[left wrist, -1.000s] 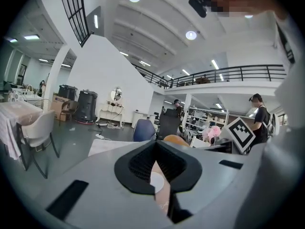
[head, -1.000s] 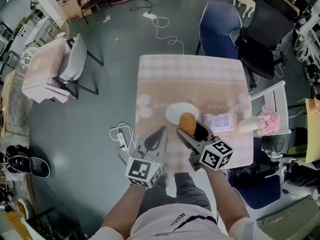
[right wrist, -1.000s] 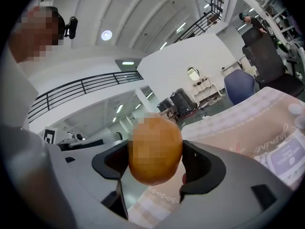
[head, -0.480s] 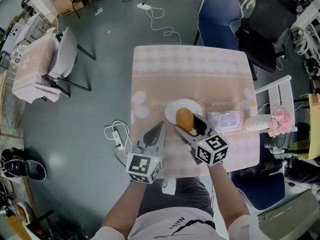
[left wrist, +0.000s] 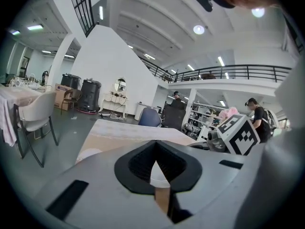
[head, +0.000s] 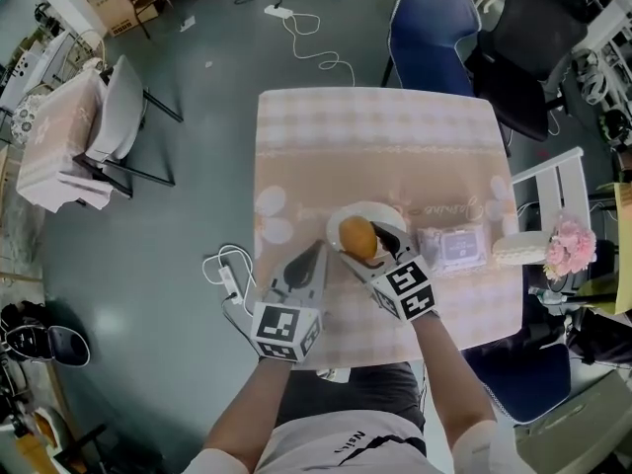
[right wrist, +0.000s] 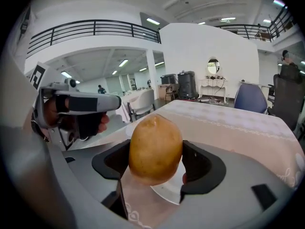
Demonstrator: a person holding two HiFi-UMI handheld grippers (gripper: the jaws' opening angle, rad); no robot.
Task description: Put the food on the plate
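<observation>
R gripper (head: 361,246): jaws narrow, clamped on a yellow-brown potato (head: 357,237), one black pad on each flank; the potato stands upright btwn the pads (right wrist: 193,162), its top rising well above them and its lower end hanging below. In the right gripper view the potato (right wrist: 156,148) fills the gap, w/ the white plate (right wrist: 167,191) showing directly beneath and just beyond its lower end; contact w/ the plate cannot be judged. In the head view the potato sits over the near-left part of the plate (head: 382,214), the gripper reaching in from the near side. L gripper (head: 318,255): jaws brought together to a point, held just left of the R gripper, near the plate's near-left rim, over the table (head: 296,146). The left gripper view shows the pads meeting (left wrist: 156,167) and the R gripper's marker cube (left wrist: 238,135) off to the right. Table: pale checked cloth. Right of the plate, just beside it, lies a clear lidded box (head: 455,247); farther right, off the table edge, pink flowers (head: 569,246). Beyond the far-right corner stands a blue chair (head: 433,28).
</observation>
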